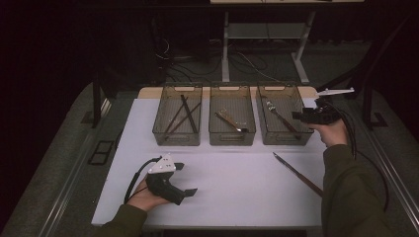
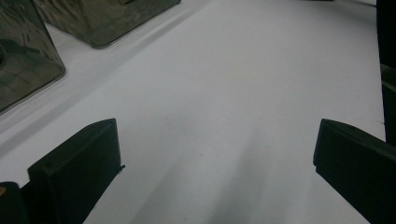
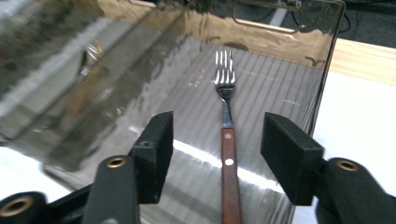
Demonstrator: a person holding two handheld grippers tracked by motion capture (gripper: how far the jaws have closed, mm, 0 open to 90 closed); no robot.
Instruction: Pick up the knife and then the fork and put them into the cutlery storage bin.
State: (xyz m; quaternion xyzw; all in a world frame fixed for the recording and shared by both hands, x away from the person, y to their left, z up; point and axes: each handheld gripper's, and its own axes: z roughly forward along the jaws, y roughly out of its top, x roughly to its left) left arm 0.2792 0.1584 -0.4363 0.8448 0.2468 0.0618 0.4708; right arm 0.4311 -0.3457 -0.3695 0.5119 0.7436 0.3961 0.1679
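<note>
Nearest the high camera, the left gripper (image 1: 184,178) rests low on the white table (image 1: 237,182), near the front edge, jaws spread wide and holding nothing; in the left gripper view bare white surface lies between them, with plenty of open room ahead. Further out, a knife (image 1: 298,174) with a dark handle lies loose on the table's right side, slanting toward the front edge, near the person's right sleeve (image 1: 348,192). Up at the far edge stand three clear bins in a row. The right gripper (image 1: 299,116) hangs over the right bin (image 1: 265,136), jaws parted wide and gripping nothing. Directly below, in the right gripper view, a fork (image 3: 227,140) with a brown riveted handle lies flat on the bin floor, tines pointing away, lined up between the two jaws, bin walls close on both sides.
</note>
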